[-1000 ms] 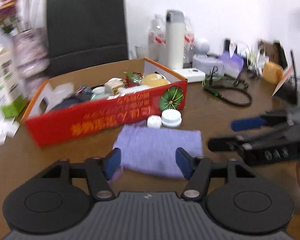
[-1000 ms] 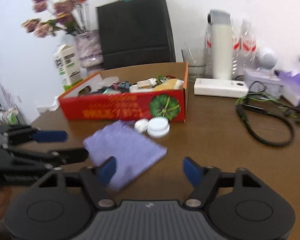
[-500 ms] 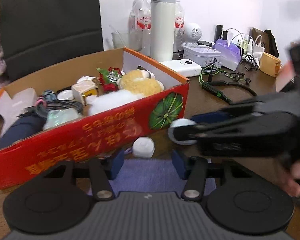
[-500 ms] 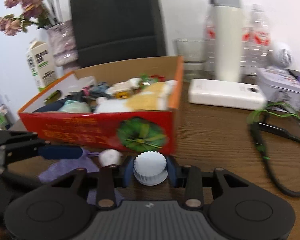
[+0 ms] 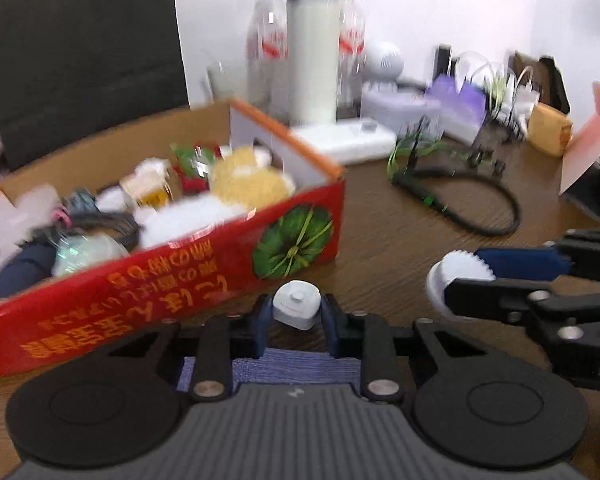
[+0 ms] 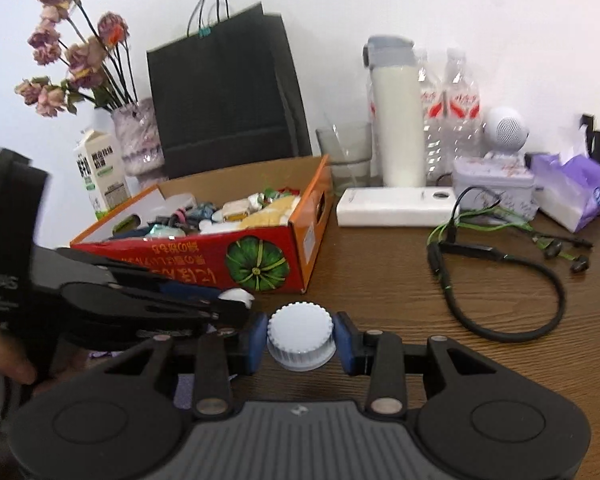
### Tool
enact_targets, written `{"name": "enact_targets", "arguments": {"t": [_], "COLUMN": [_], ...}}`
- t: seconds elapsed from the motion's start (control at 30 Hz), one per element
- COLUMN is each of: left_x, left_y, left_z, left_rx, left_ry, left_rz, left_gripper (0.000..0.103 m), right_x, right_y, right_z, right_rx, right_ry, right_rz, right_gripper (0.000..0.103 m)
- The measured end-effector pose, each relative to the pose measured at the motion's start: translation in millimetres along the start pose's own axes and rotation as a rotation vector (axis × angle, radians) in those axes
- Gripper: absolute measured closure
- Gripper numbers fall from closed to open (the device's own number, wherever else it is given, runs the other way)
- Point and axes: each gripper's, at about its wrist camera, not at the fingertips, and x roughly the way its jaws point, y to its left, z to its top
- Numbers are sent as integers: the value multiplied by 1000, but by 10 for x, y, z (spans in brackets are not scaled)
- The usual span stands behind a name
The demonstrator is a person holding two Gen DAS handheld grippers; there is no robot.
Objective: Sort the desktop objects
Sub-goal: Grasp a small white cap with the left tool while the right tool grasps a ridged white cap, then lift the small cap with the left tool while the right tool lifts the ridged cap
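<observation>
The red box (image 6: pixel 204 252) stands on the brown table (image 6: pixel 400 292), full of small things, with a green pumpkin picture on its front wall. All places below are told from this box.

The left gripper (image 5: pixel 296 322) is just in front of the box, near its pumpkin corner. Its jaws have just been closing, and the blue pads now press on both sides of a small white cap (image 5: pixel 297 310). The cap is close to the front wall of the box, but it does not touch it. Under this gripper, a purple cloth (image 5: pixel 296 366) lies on the table in front of the box.

The right gripper (image 6: pixel 301 342) is in front of the box too, a little to the right of the pumpkin corner. Its jaws are narrow and hold a round white lid (image 6: pixel 301 338) with a ribbed edge. In the left wrist view this lid (image 5: pixel 460 276) shows well to the right of the box, between the same blue pads.

Behind the box stand a black bag (image 6: pixel 224 92) and a vase (image 6: pixel 138 140) with dry flowers. To the right of the box are a white flask (image 6: pixel 398 116), a white power bank (image 6: pixel 396 206) and a black neckband (image 6: pixel 500 280).
</observation>
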Motion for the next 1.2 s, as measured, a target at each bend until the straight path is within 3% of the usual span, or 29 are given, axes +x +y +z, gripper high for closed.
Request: {"name": "enact_targets", "arguments": {"t": [0.17,0.4,0.63,0.97,1.2], "left_x": [-663,-1397,-1986,-2537,-2816], "left_y": [-129,-32,84,39,-172], "left_z": [-154,-867,-1447,-1954,-2110], "left_rx": [-8,-127,-209,-285,-277], "left_ry": [-97,-93,-140,-184,-253], "left_rz": [11,98,167,221,257], "left_gripper": [76,76,76,76,75], "right_x": [-156,-539,-875,-1476,-1898], "right_y": [56,689,1216,1651,1741], "right_z": [-127,-483,-975,-1212,-1289], "right_rx": [7,-53,-65,-150,-178], "right_ry": [2,7,79,48,-60], "right_rz": [49,108,149,100,-2], "right_gripper": [68,68,68,68,68]}}
